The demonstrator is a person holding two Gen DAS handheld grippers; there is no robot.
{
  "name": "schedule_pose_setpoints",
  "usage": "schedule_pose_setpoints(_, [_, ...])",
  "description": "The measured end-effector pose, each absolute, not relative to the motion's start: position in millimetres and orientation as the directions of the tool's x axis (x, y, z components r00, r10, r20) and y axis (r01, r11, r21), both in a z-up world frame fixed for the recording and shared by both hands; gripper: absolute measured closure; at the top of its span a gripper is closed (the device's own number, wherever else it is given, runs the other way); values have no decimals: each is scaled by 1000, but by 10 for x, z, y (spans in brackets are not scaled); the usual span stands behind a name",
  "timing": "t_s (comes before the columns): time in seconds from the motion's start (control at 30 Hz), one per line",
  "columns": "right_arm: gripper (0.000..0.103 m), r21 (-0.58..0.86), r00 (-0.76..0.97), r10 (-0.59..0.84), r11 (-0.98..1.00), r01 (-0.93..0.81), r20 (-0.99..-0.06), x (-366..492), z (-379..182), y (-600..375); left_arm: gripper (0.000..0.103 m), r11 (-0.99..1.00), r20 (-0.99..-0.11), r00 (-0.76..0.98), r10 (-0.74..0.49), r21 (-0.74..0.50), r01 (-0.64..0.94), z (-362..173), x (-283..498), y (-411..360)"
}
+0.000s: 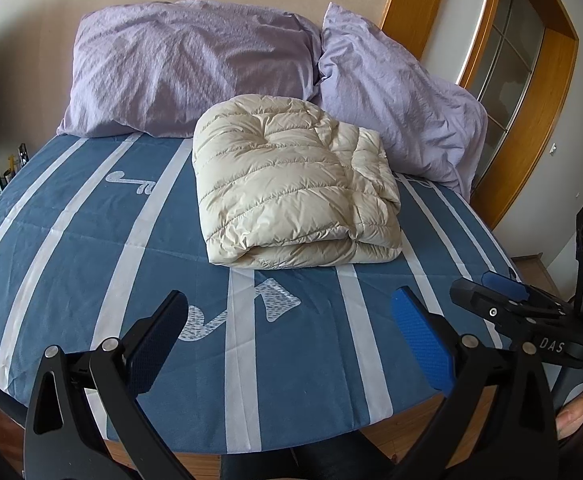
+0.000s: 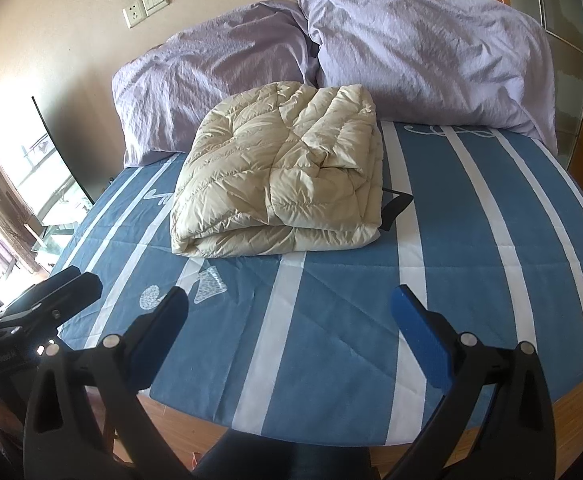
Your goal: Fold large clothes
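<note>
The cream down jacket (image 1: 291, 184) lies folded in a compact bundle mid-bed, touching the lilac pillows (image 1: 195, 64), while the left tool (image 1: 287, 332) and right tool (image 2: 289, 320) hang spread and empty over the near edge, so folding looks finished and only tidying seems left.

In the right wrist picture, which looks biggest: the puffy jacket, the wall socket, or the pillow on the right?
1. Right pillow and folded puffy jacket look about alike; the jacket is nearer, so unsure.
2. Wall socket, far smallest.
</note>
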State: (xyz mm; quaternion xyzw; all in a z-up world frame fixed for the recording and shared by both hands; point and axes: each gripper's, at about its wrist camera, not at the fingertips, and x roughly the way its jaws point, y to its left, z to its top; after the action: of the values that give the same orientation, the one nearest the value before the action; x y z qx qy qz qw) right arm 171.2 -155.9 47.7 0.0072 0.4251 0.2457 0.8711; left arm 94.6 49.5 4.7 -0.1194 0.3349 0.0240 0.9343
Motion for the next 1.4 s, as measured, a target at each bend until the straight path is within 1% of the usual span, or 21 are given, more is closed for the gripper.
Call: schedule_pose_setpoints(1.4, [2, 235, 504, 447, 872, -428, -739, 1736, 458, -1518, 1, 971, -635, 771, -40, -206, -120, 17, 1005, 466])
